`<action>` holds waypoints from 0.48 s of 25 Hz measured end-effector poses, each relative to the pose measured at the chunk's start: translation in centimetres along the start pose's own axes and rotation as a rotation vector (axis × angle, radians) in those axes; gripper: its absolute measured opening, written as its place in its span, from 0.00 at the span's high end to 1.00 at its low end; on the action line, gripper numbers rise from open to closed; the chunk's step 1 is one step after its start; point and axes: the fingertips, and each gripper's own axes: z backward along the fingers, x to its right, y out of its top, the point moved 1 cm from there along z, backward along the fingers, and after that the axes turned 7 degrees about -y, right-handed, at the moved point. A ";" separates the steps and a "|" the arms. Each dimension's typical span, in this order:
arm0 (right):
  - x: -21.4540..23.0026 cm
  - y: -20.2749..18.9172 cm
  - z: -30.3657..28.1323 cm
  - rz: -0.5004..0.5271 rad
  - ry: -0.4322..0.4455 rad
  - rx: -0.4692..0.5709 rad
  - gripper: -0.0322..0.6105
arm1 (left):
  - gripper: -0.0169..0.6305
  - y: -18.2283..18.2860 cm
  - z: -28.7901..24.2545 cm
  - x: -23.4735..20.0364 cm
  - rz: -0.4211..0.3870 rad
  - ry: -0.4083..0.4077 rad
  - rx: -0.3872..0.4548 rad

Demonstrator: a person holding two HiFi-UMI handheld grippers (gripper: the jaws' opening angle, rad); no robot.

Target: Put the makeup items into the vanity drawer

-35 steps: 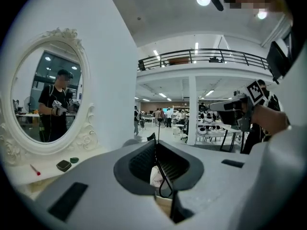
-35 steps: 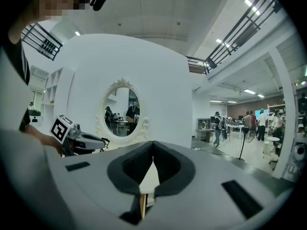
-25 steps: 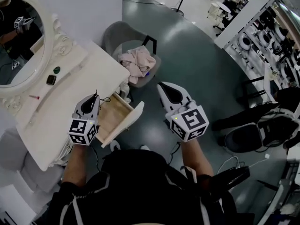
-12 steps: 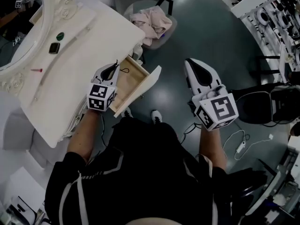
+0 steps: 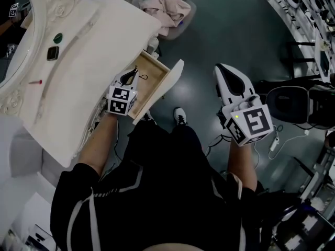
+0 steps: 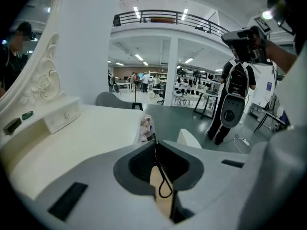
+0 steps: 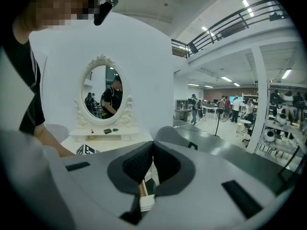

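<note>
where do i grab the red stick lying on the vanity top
Pinch the red stick across its middle, coming straight down from above. It lies flat on the vanity top, long and thin, so jaws closing across its narrow width should catch it.

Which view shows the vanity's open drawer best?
The head view: it looks down into the pulled-out drawer, wooden inside and white front both visible, with the left gripper, shut on a black cord, at its left side. Each gripper view shows only a tan sliver past its jaws.
</note>
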 end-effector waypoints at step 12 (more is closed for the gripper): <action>0.1 -4.5 -1.1 -0.076 -0.044 -0.097 0.94 | 0.94 -9.7 -5.8 0.2 -0.024 -0.075 -0.243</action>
